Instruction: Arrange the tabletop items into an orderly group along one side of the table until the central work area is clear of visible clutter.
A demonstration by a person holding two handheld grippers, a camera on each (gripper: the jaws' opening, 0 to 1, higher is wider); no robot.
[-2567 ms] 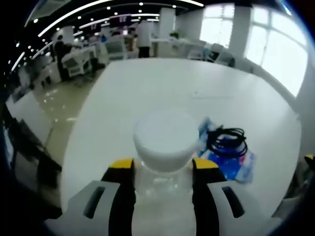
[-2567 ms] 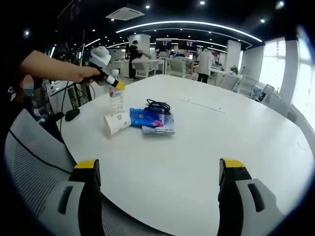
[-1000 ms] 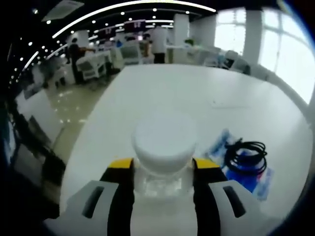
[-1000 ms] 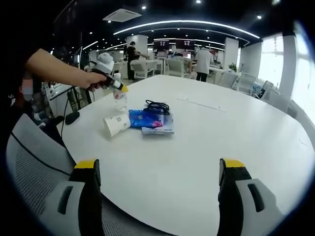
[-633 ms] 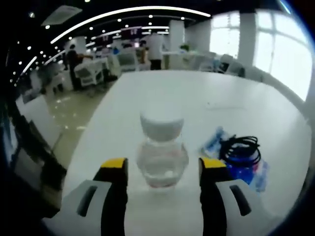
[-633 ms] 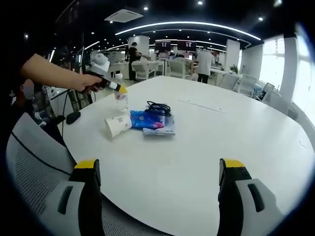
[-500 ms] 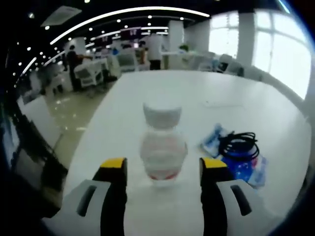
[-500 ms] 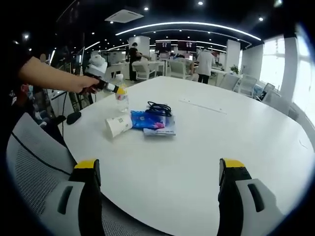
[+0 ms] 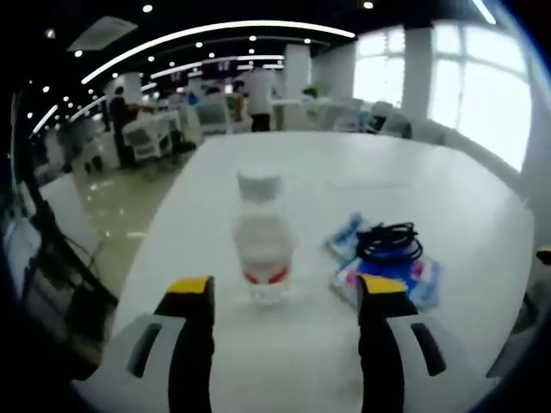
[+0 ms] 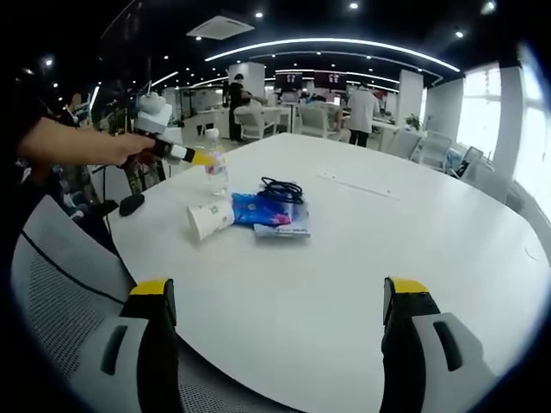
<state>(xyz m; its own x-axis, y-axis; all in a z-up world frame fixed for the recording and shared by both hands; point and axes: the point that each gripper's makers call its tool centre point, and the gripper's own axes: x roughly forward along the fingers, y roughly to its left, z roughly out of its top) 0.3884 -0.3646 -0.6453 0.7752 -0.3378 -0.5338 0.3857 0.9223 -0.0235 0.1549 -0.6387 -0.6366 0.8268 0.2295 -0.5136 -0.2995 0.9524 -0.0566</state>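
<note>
One bottle (image 9: pixel 263 245), one cup (image 10: pixel 209 218), one cable (image 9: pixel 389 243), both hand-held grippers spread, empty

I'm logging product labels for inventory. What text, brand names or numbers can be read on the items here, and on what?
Bottle: red label band, print too blurred to read.
Paper cup: faint marks on its side, too small to read.
Blue packet: pink and white printing, not readable.
No text is legible.

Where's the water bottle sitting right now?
The water bottle stands upright near the table's edge, just ahead of the left gripper's open jaws, left of the black cable in the left gripper view.
</note>
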